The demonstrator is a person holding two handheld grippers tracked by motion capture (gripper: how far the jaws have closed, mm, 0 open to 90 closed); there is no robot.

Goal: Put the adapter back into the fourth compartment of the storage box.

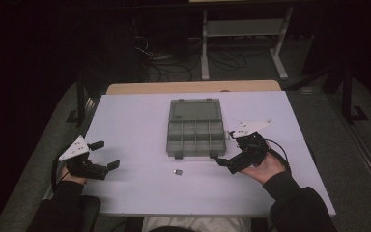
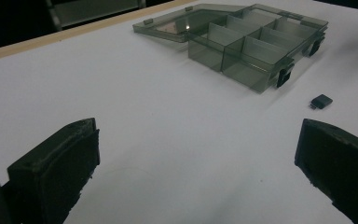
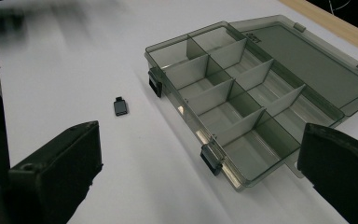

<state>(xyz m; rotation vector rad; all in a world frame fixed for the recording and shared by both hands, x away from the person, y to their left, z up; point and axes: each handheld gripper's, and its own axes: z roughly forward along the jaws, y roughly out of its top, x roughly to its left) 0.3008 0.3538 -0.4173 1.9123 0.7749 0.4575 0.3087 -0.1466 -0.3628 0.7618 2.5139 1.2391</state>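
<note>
An open, smoke-grey compartment box lies mid-table with its lid folded flat toward the far side; its compartments look empty. In front of its near edge lies a small black part. My left gripper hovers open at the table's left edge, far from both. My right gripper is open next to the box's near right corner. The left gripper view has the box and the black part ahead to the right of open jaws. In the right gripper view, the box and the part lie between wide jaws.
The white table has a wooden strip along its far edge. Beyond it, on the dark floor, stand a white metal frame and loose cables. A person's dark sleeves come in from the bottom.
</note>
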